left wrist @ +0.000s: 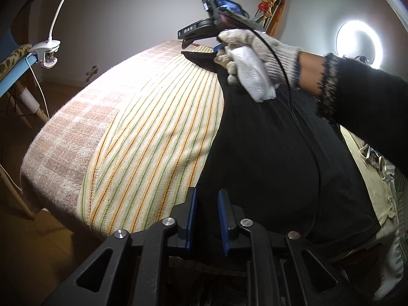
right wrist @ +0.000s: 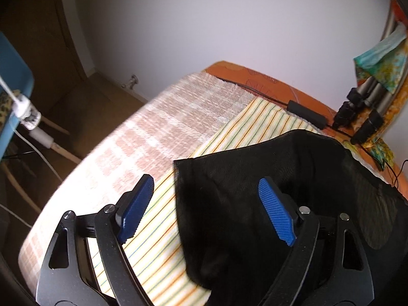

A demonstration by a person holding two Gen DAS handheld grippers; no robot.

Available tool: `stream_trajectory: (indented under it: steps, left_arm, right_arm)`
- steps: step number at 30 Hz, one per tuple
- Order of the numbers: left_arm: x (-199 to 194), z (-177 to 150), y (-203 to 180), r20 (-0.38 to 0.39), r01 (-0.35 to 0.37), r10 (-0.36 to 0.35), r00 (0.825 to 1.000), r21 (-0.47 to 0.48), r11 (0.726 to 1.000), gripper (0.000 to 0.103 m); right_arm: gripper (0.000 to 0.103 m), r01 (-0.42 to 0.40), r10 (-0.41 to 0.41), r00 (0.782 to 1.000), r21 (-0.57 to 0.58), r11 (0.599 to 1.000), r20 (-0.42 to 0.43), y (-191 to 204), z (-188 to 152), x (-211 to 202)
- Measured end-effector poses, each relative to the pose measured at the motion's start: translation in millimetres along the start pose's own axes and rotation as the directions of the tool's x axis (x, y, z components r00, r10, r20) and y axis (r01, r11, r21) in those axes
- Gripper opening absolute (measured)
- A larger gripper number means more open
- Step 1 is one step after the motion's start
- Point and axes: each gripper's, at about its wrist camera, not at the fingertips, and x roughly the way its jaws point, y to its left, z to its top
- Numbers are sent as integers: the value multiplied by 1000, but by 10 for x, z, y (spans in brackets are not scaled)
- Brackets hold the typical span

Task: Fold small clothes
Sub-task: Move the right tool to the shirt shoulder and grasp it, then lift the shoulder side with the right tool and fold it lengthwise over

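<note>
A black garment (left wrist: pixel 267 153) lies spread over a striped towel (left wrist: pixel 153 127). At the bottom of the left wrist view, my left gripper (left wrist: pixel 207 219) has its blue pads nearly together on the garment's near left edge, and the dark cloth fills the narrow gap. My right gripper (right wrist: pixel 204 204) stands wide open over the far left corner of the black garment (right wrist: pixel 242 178). Its left pad is above the striped towel (right wrist: pixel 158 229) and its right pad above the cloth, with nothing pinched. A gloved hand (left wrist: pixel 255 58) holds that gripper at the far end.
Under the towel lies a pink checked cover (left wrist: pixel 63 140) on an orange surface (right wrist: pixel 255 76). A thin black cable (left wrist: pixel 316 173) crosses the garment. Tripod legs (right wrist: pixel 357 109) and a black adapter (right wrist: pixel 306 113) sit at the back. A clamp lamp (left wrist: pixel 48 51) and blue chair (left wrist: pixel 15 76) stand left.
</note>
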Motion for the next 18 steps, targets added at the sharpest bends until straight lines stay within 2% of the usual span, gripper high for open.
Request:
stream_trajectory:
  steps: [4,7,8,9,10,12,14,18]
  left_arm:
    - [23,14,19,1,18,-18,1000,-1,1000,3]
    - [14,13,26,-2,32,-32,999,-9,999,0]
    - [10,17,39,-6,42,-42,999,-19,999,0]
    - [8,19,51,-7,48,-48,999,-27,999,0]
    - [0,17,55,-5,51,-51,999,-29,998,0]
    - [-15,17,40,-1,53,-53,999,-28,998,0]
    - [-46,0,62,2,58,-58,998,-32,998,0]
    - [-89,-16,92,17,49,-48,999,-29,998,0]
  right_arm:
    - [82,-12,12,999,-4,1000,-37,20,26,152]
    - [67,-2,-1,998,-36,999,-66,69,-12,217]
    - [65,-1,-1,998,-40,999,-65,74,-19,216]
    - [55,-4,1,998,-42,999,-59,71,-23,198]
    - [48,-9,7,998,-41,999,-59,63,-19,188]
    - [20,-16,14,998,-38,999,-62,44,6,186]
    - [9,-29,26,997,-34,999,-72,13,33,177]
    - [6,-52,52,997,-6,999,-48,-97,98,82]
